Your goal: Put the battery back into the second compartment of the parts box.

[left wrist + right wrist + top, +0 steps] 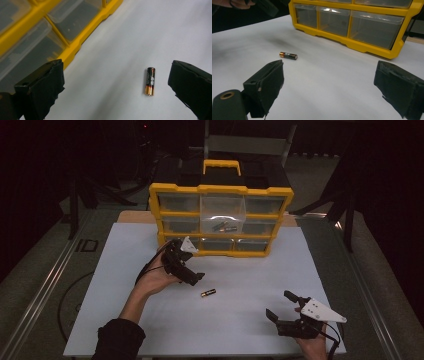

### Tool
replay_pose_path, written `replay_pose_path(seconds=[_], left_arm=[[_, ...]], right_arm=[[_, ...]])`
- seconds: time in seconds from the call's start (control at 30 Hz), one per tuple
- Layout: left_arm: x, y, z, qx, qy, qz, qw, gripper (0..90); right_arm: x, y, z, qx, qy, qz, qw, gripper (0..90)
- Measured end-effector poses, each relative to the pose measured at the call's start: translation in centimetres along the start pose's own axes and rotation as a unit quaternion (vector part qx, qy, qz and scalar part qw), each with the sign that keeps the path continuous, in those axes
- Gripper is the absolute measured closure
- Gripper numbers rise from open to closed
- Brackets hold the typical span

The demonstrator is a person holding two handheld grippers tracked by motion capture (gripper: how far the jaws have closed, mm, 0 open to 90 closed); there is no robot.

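On the left side of the white table (240, 320), the person's left hand (150, 282) holds the left gripper (192, 277) just in front of the yellow drawer cabinet (220, 217), its jaws spread wide and pinching nothing. From the left gripper view, those two black jaws stand far apart with bare white surface between them, and a single battery (150, 81) lies flat nearer the right-hand jaw, touching neither. Beside the other jaw runs the cabinet's yellow frame with its clear drawers (72, 20). Moving toward the middle of the high view, the battery (208, 293) — black with a copper-coloured end — rests on the table a little to the right of the left gripper's tips and well short of the cabinet. Behind it, the cabinet's top middle drawer (223, 215) is pulled forward, and a few small batteries (225, 226) lie inside it. A yellow handle (221, 166) sits on the cabinet's top. Farther right, near the table's front edge, the right gripper (282, 307) rests in the person's right hand (312, 345) with its jaws also spread and holding nothing — well apart from the battery. From the right gripper view, the battery (288, 55) lies beyond the left-hand jaw, with the cabinet (352, 22) behind.
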State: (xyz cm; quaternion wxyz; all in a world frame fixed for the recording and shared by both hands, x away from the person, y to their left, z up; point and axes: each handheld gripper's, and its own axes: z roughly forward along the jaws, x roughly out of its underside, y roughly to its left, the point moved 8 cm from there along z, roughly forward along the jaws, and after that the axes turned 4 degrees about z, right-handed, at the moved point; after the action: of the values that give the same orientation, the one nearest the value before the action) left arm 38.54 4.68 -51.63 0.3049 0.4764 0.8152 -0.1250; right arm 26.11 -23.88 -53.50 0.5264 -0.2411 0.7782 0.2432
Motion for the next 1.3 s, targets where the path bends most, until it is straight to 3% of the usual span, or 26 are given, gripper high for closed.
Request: replay_pose_path(seconds=[0.2, 0.47, 0.63, 0.93, 1.1, 1.3], left_arm=[[0.7, -0.9, 1.3, -0.001, 0.011, 0.009, 0.9999, 1.0], [1.8, -2.3, 3.3, 0.013, 0.032, 0.010, 0.9994, 1.6], [2.2, -2.9, 4.4, 0.010, 0.042, 0.008, 0.9991, 1.7], [3.5, -4.1, 6.2, 0.021, 0.061, 0.015, 0.9978, 6.8], [3.9, -4.9, 6.7, 0.037, 0.064, 0.031, 0.9968, 20.6], [4.1, -5.5, 6.9, 0.055, 0.074, 0.053, 0.9943, 46.8]], right_arm=[[0.0, 0.0, 0.0, 0.000, 0.000, 0.000, 1.0000, 8.7], [0.0, 0.0, 0.0, -0.001, 0.000, -0.001, 1.0000, 8.8], [0.0, 0.1, 0.1, -0.001, 0.001, -0.001, 1.0000, 8.7], [0.0, 0.1, 0.1, -0.001, 0.001, -0.001, 1.0000, 8.7], [0.0, 0.0, 0.1, -0.001, 0.001, -0.001, 1.0000, 8.8], [0.0, 0.0, 0.1, -0.001, 0.001, -0.001, 1.0000, 8.7]])
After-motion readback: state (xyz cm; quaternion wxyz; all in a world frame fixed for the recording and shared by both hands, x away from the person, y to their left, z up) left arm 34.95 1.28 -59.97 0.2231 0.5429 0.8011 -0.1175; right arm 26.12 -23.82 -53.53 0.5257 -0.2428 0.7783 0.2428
